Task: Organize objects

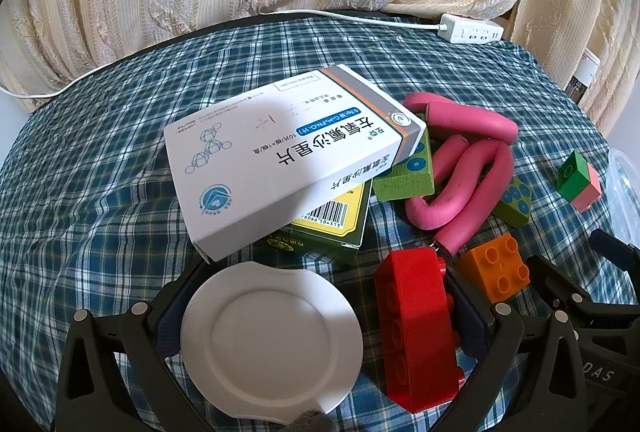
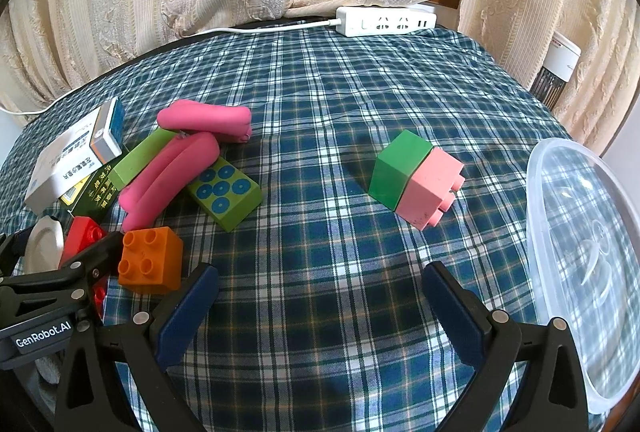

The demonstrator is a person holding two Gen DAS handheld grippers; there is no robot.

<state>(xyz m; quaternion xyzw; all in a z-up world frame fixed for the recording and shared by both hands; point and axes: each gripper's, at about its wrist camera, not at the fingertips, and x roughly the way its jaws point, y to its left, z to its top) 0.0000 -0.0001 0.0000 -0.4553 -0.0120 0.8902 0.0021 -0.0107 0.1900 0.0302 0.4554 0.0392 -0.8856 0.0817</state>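
— How are you holding yourself?

— Both of me tilt steeply down toward the checked tablecloth. My left gripper has its jaws spread as wide as they go. Between them lie a white round lid and a red brick; I cannot tell whether the pads touch either. My right gripper is spread just as wide, with only bare cloth between its fingers.

— Any containers?

— One: a clear plastic tub at my right edge, just beside the right finger. Through its wall I see only the cloth pattern and a moulded mark; what it holds I cannot tell.

— And the things to sort?

— An orange brick sits just beside my right gripper's left finger. Beyond it, pink foam rollers are tangled over two green spotted blocks. A white medicine box leans tilted on a dark green box. A green-and-pink brick pair lies on its side, well apart from the pile and near the tub.
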